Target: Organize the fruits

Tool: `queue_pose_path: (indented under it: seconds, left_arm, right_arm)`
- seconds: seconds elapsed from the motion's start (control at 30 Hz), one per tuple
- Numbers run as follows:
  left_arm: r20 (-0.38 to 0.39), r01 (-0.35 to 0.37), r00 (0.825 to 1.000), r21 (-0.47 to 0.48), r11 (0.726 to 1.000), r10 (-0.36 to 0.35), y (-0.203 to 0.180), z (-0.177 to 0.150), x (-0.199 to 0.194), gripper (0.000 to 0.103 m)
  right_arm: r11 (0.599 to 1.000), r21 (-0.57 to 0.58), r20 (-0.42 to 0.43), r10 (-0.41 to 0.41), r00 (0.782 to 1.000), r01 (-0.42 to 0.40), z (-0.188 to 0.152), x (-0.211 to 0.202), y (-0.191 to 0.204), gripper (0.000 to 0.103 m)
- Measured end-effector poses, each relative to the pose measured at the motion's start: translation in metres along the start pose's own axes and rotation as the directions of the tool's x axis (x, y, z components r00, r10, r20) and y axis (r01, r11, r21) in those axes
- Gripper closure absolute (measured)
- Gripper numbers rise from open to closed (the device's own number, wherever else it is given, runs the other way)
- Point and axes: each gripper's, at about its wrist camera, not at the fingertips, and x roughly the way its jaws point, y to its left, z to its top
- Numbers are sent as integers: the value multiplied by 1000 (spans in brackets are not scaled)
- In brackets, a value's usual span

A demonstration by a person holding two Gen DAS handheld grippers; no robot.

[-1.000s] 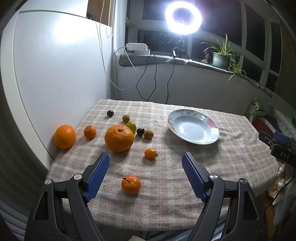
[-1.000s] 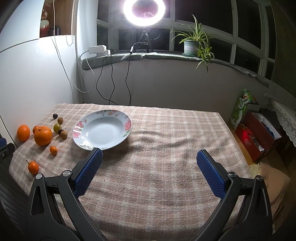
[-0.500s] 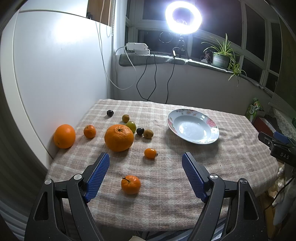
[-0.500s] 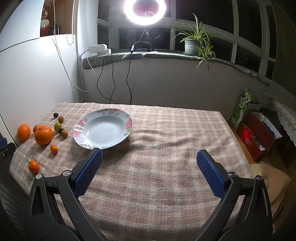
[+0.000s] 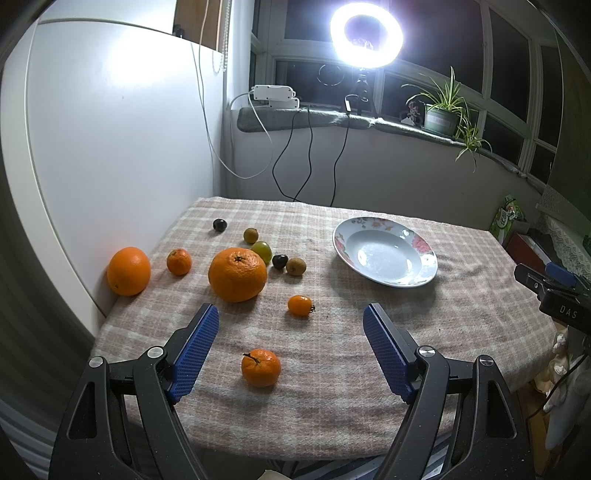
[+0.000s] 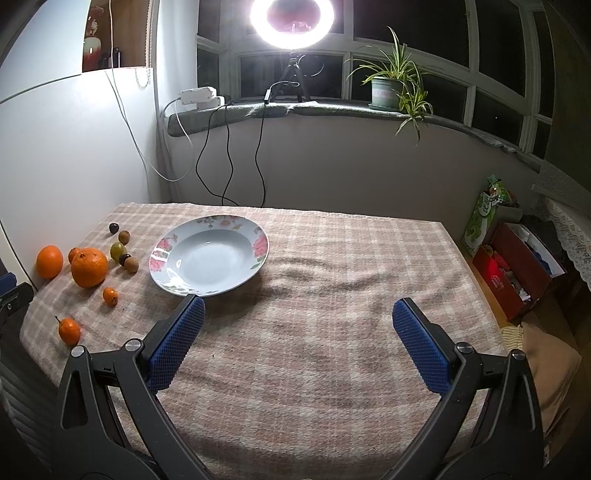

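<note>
Glare is washing out the window; "DAS" is showing on the right gripper [image 5: 557,291], both grippers gaping wide, the left gripper [image 5: 291,328] holding nothing too.

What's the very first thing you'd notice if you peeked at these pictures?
The glowing ring light up at the window grabs you first. Then the big orange among the little fruits scattered on the left of the checked tablecloth, with the empty flowery plate to their right. Nearest, the left hand-held gripper gapes open above a small stemmed orange.
</note>
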Motion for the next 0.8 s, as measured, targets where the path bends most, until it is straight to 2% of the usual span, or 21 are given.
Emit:
queue_pose_path:
  seconds: [0.8]
  left_arm:
    - [-4, -1, 1000, -5, 1000, 1, -1, -3, 1, 22]
  right_arm:
    - [1000, -8, -19, 21, 1000, -21, -3, 4, 9, 0]
